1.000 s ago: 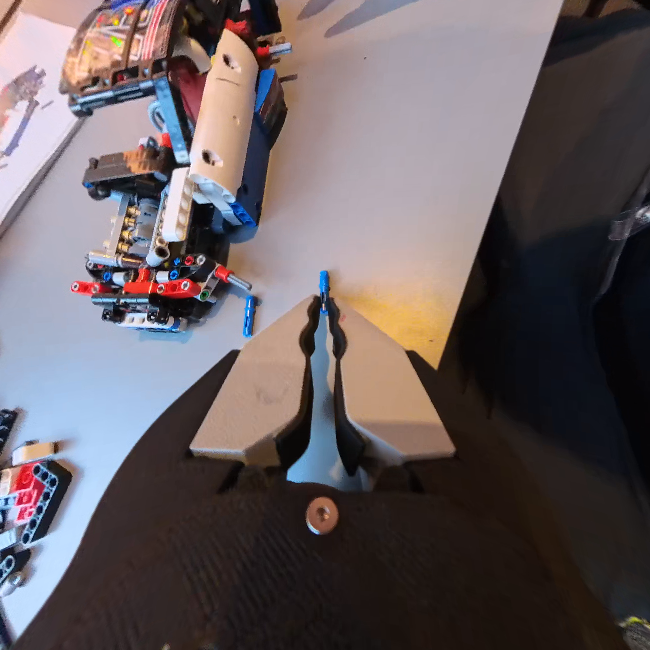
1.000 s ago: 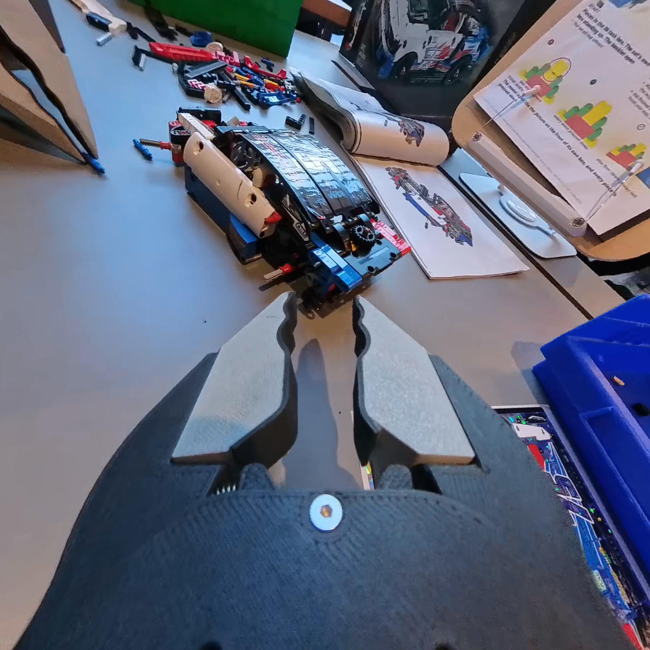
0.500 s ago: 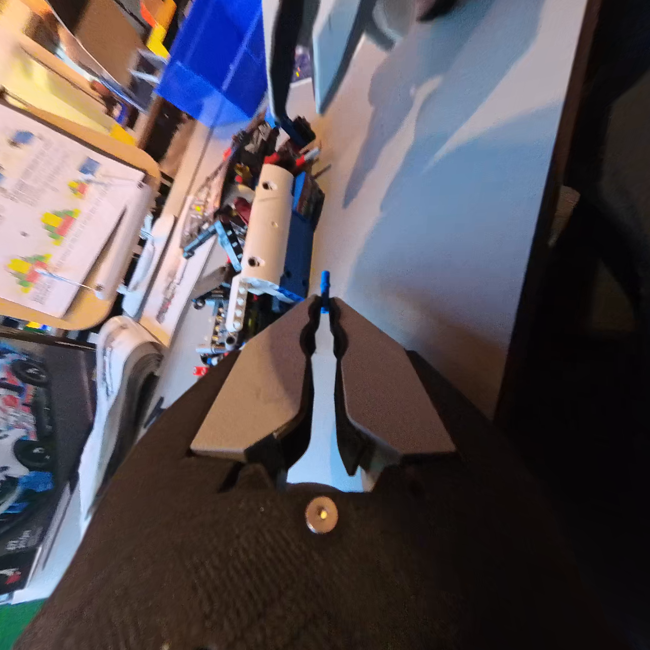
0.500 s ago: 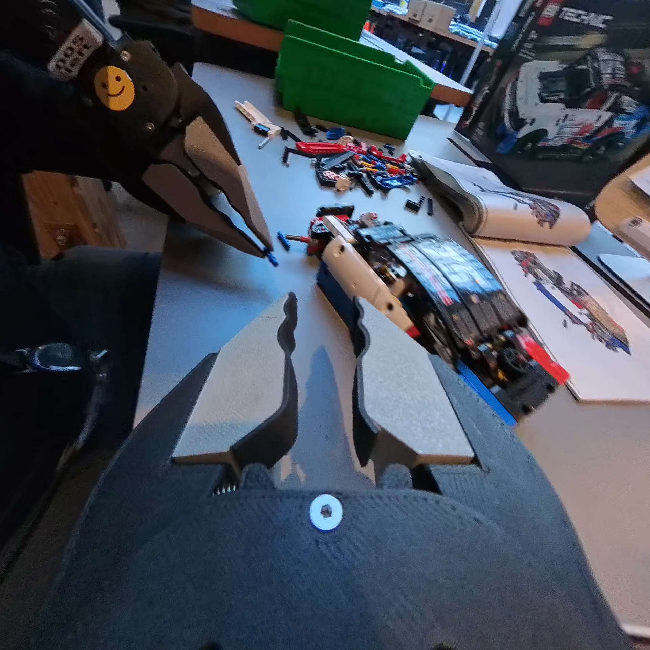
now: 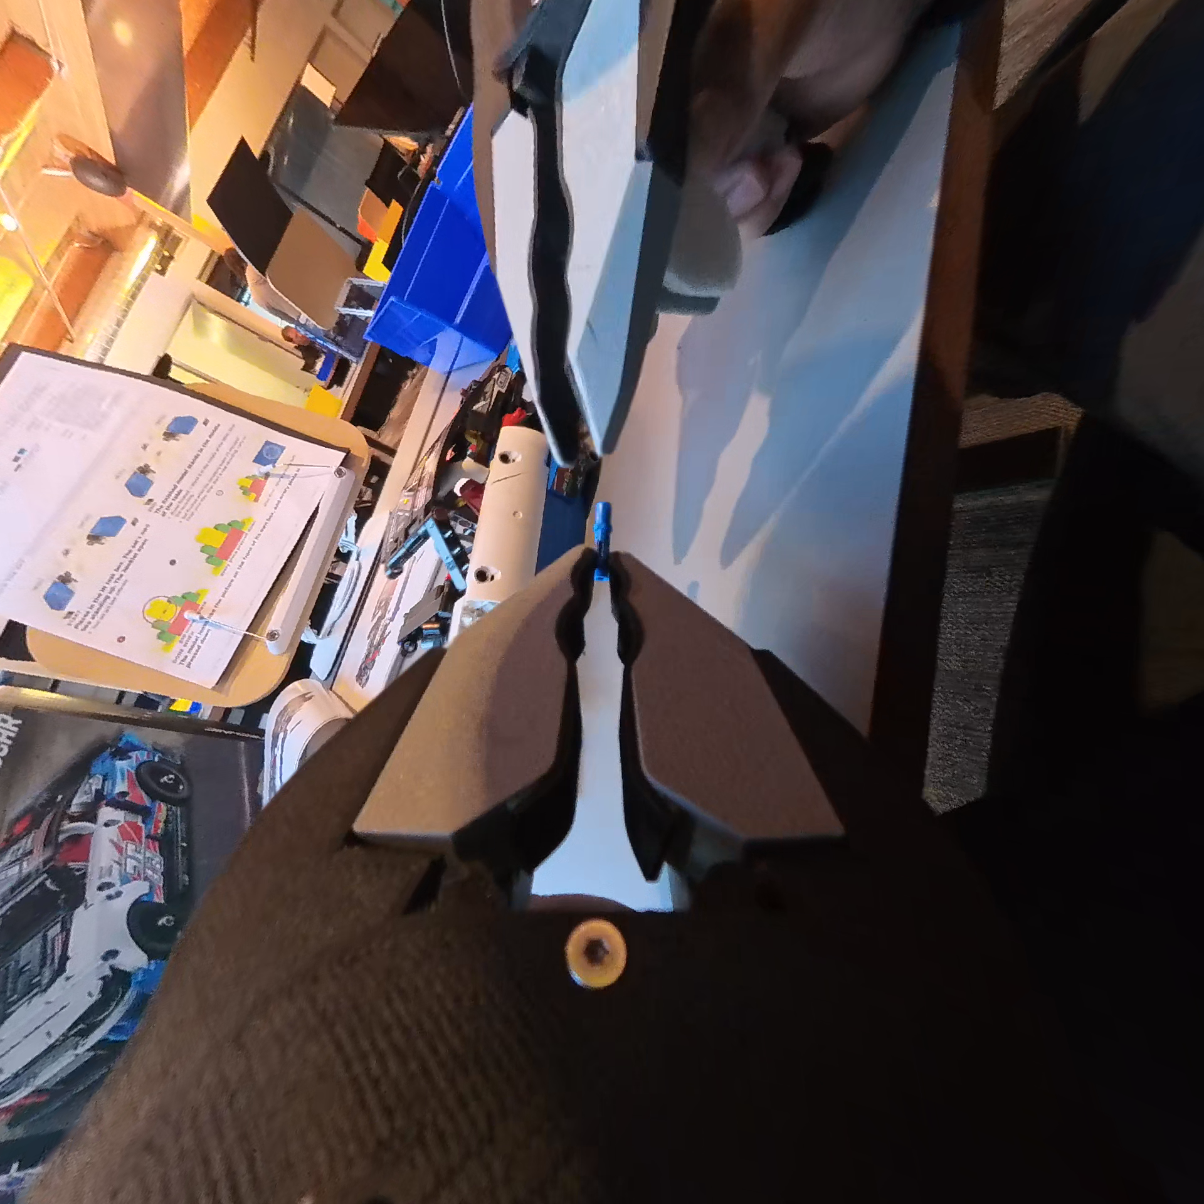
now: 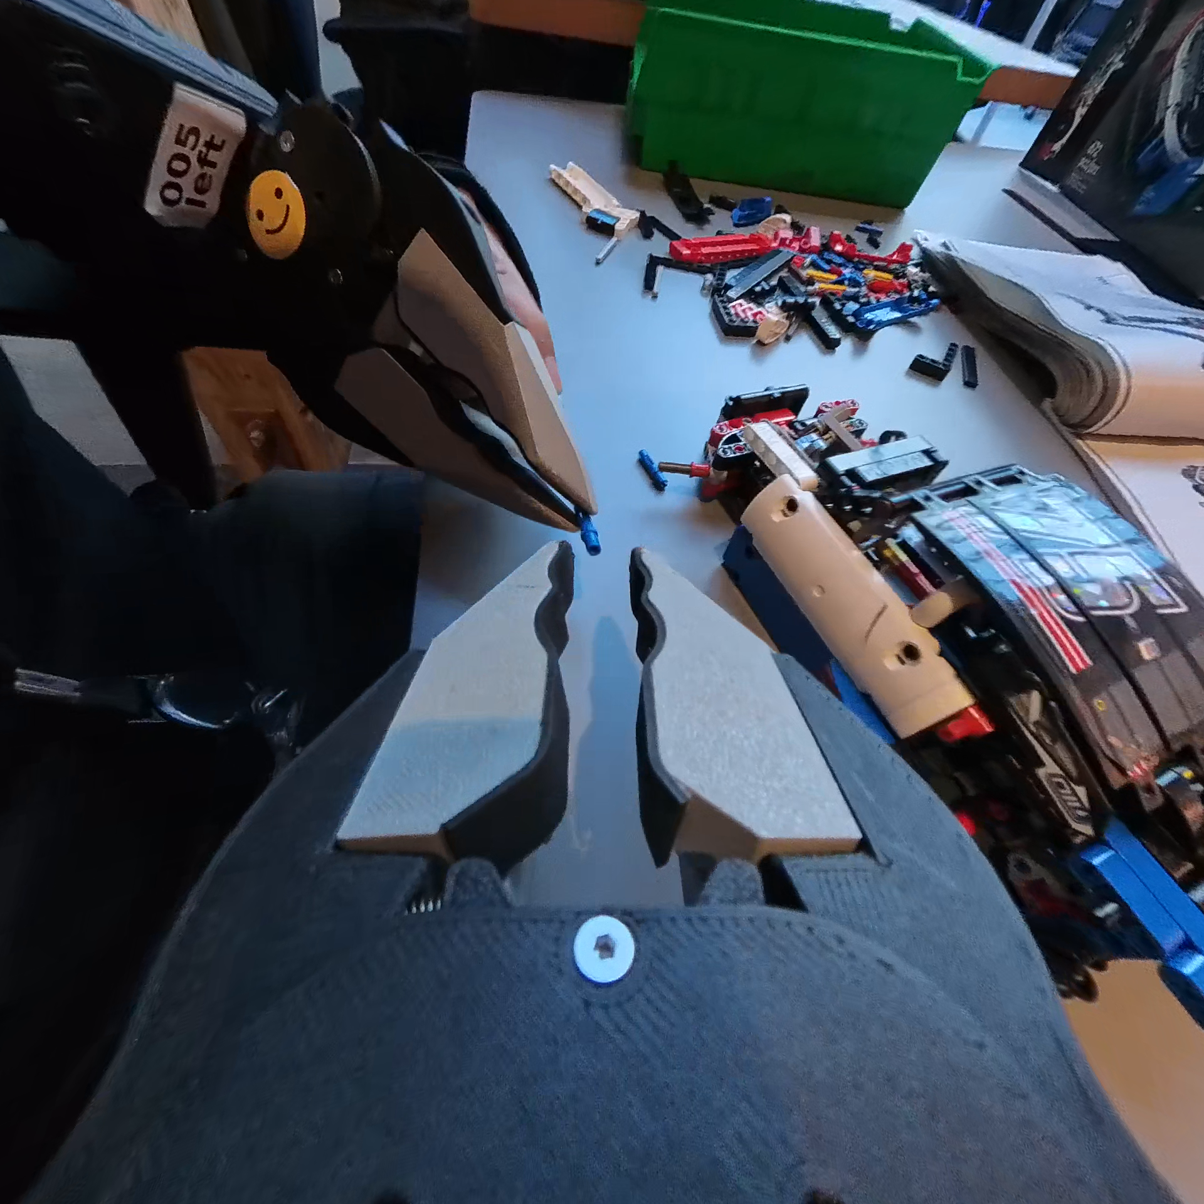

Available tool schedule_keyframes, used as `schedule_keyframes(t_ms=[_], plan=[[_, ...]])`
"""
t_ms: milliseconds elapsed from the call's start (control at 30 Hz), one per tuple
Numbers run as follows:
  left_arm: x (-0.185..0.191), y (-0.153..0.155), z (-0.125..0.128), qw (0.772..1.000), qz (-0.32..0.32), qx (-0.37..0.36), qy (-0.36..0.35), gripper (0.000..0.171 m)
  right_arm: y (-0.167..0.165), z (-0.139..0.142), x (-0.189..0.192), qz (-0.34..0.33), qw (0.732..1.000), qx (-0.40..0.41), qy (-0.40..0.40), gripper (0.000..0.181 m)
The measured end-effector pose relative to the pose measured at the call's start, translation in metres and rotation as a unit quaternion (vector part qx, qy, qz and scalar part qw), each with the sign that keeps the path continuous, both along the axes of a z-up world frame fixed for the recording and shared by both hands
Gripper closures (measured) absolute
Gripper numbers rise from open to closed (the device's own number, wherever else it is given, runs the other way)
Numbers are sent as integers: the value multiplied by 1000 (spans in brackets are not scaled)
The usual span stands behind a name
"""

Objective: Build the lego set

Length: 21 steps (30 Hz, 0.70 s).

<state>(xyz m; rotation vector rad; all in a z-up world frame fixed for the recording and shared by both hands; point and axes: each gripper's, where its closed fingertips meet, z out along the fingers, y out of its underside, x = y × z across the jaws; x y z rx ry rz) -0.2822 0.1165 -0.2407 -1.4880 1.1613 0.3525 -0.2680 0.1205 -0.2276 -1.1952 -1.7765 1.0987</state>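
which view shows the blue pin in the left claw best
The right wrist view: the blue pin sticks out side-on from the shut left claw, clear against the table. The left wrist view shows it end-on, partly hidden between the tips.

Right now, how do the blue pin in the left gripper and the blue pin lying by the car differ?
The held blue pin is clamped at the tips of the left gripper, off the table; the loose blue pin lies flat on it. The held one sits right in front of the open right gripper; the loose one lies beside the car model. Both are small, slim and blue.
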Motion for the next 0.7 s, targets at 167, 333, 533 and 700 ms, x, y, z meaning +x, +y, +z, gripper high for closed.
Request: schedule_keyframes(t_ms=[167,333,533,700], plan=[[4,-3,-1,1000,-5,2,13,170,-9,-9,-5,8,999,15,-29,168],[3,-6,-4,1000,-7,-10,16,170,-13,-17,-6,7,998,53,-43,175],[5,-8,-8,999,-17,-29,6,170,-11,-22,-8,10,995,83,-52,170],[7,-9,-12,999,-23,-46,6,170,-14,-33,-8,35,986,151,-62,175]])
